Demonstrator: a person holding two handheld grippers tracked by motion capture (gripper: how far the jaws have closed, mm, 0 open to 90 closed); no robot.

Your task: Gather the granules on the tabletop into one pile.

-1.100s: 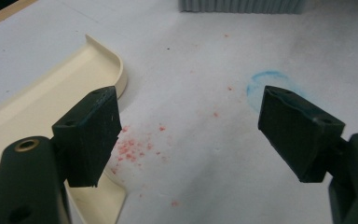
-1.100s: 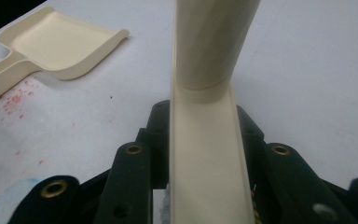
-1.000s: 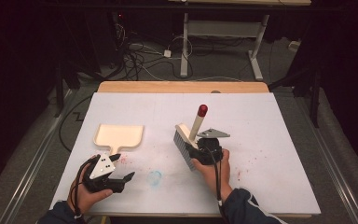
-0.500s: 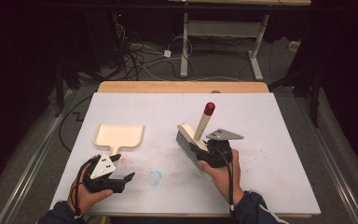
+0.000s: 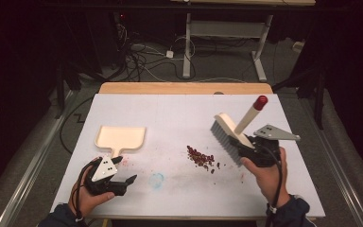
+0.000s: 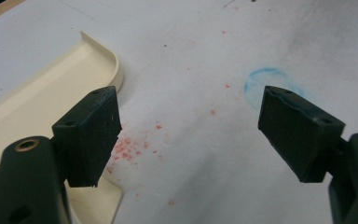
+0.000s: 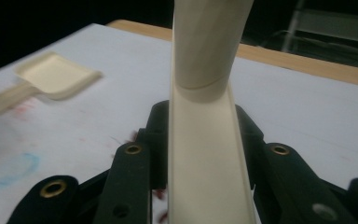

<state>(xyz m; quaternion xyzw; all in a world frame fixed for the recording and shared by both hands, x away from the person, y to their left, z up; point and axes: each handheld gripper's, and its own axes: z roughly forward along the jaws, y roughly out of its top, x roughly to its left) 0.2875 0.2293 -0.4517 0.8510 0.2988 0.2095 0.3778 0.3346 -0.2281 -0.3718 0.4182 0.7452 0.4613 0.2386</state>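
My right gripper (image 5: pixel 245 142) is shut on the cream handle (image 7: pixel 205 121) of a hand brush (image 5: pixel 227 135) with grey bristles and a red tip (image 5: pixel 261 100); the brush is lifted and tilted at the table's right. A small heap of dark red crumbs (image 5: pixel 201 157) lies left of the bristles on the white tabletop (image 5: pixel 179 118). A cream dustpan (image 5: pixel 121 138) rests at the left, its handle pointing toward me. My left gripper (image 5: pixel 125 182) hovers open just in front of that handle, and in the left gripper view the dustpan (image 6: pixel 37 102) lies beside the left jaw.
A faint blue ring (image 5: pixel 156 180) and pinkish stains (image 6: pixel 130 147) mark the tabletop near the left gripper. A wooden strip (image 5: pixel 184 88) runs along the far table edge. Cables and desk legs (image 5: pixel 187 42) stand on the dark floor behind.
The right gripper has carried the brush to the right and lifted it, uncovering the heap of red crumbs. The left gripper has stayed in place.
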